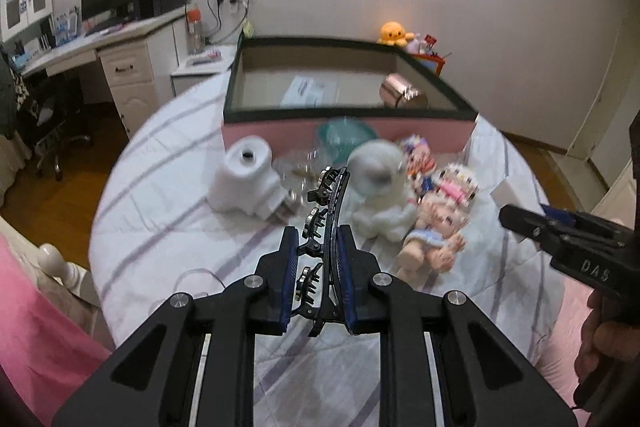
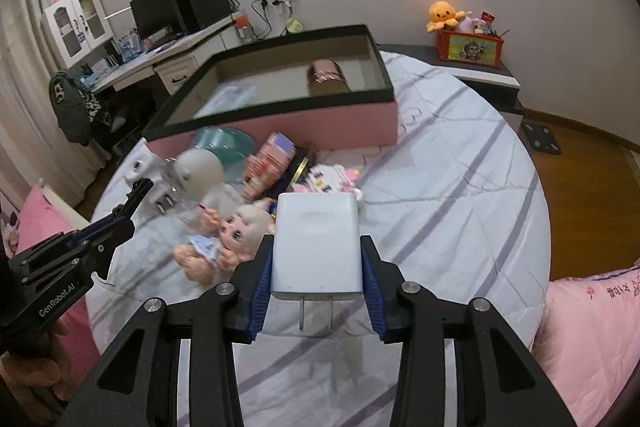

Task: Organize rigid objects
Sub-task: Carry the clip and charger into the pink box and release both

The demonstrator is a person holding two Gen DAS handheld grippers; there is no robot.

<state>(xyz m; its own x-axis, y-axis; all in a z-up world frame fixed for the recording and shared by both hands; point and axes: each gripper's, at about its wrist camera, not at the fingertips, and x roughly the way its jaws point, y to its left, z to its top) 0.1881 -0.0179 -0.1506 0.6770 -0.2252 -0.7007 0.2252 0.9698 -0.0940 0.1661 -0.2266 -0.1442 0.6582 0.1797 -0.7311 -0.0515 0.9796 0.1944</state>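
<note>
Both grippers held a rigid item above the bed, with the box waiting ahead.

The black hair clip [image 1: 326,247] sat clamped between the fully closed jaws of the left gripper [image 1: 318,277]; the white charger [image 2: 317,245], prongs toward the camera, was squeezed in the part-open right gripper [image 2: 317,287]. Both hung over the striped bedsheet [image 2: 460,195], near the doll [image 2: 236,231] and other clutter. This looked like the carry step; next, each would need moving over the pink box [image 2: 280,123] near the bed's far edge, then releasing.
</note>
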